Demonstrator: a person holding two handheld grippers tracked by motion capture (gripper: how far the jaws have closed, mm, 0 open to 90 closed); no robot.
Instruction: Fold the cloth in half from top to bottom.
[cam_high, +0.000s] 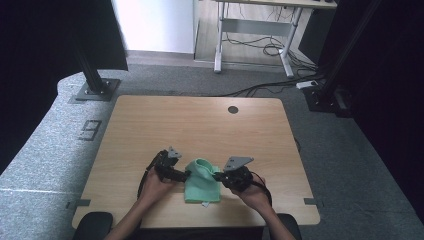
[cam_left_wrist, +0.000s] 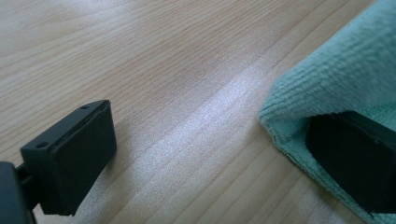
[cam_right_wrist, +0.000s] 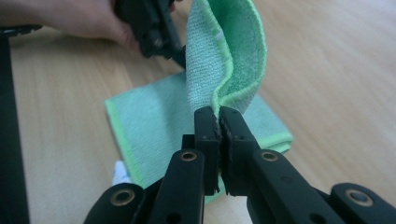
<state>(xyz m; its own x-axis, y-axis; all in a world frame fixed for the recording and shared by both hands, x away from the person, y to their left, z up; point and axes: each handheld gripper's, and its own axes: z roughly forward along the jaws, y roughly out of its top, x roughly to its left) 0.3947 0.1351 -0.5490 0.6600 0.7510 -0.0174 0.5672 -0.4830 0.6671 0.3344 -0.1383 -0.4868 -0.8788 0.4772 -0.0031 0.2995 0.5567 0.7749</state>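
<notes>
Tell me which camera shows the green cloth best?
The high view: the whole green cloth lies on the table, its raised fold between both tools. The right gripper view shows that fold pinched up close; the left gripper view shows one edge, with one jaw resting on it.

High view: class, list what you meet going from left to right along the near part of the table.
Left gripper → green cloth → right gripper.

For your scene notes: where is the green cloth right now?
In the high view the green cloth lies on the wooden table near its front edge, between the left gripper and right gripper.
</notes>
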